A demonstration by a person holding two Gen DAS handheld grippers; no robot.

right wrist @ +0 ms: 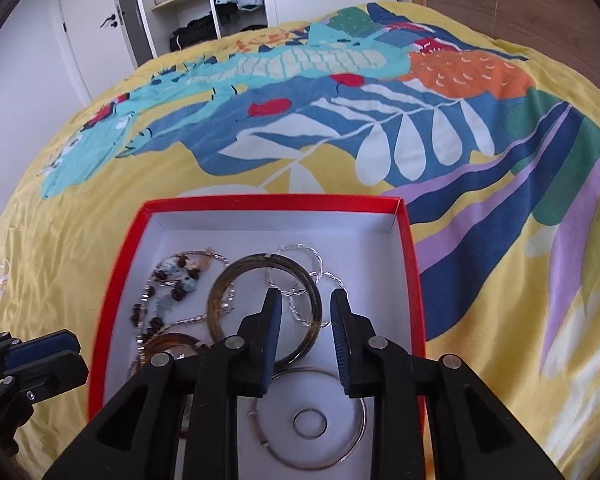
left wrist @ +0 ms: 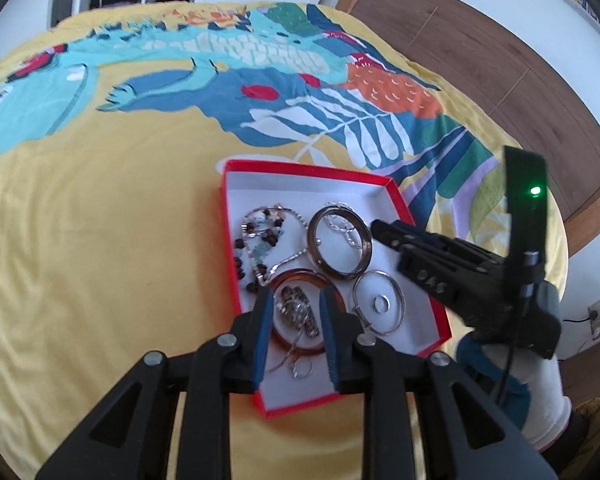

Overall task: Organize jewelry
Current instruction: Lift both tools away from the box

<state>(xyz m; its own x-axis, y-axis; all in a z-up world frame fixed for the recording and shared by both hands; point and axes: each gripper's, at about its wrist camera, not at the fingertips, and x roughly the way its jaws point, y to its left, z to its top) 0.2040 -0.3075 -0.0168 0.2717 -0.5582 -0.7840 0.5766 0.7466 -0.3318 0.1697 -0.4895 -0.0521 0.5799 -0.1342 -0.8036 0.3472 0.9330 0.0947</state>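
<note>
A: Hovering is all both tools do right now. Your left gripper (left wrist: 294, 330) has its fingers spread over the near end of the red box (left wrist: 396, 196), either side of a small patterned metal piece (left wrist: 298, 310) lying inside the amber bangle (left wrist: 300, 280). They pinch nothing.

B: And my right gripper (right wrist: 305, 336)?

A: Fingers spread too, empty, above the dark tortoiseshell bangle (right wrist: 220, 292). All the jewelry sits in that box on the bed (left wrist: 80, 220).

B: What could go wrong from here?

A: Tangling, I think. A silver chain (right wrist: 300, 250) runs under and through the dark bangle, and another crosses the beaded necklace (left wrist: 256, 236) toward the amber one. Lift either bangle straight up and you would likely drag a chain, or the whole heap, with it. The box is light card on soft bedding, so a snagged pull could tip or slide it.

B: Anything you can't make out?

A: Your left fingers cover the sides of the amber bangle, and I cannot say what that patterned piece is. In the right view the fingers hide part of the thin hoop (right wrist: 328, 456) with the small ring (right wrist: 310, 424) inside it. Whether any chains are knotted is too fine to tell.
</note>
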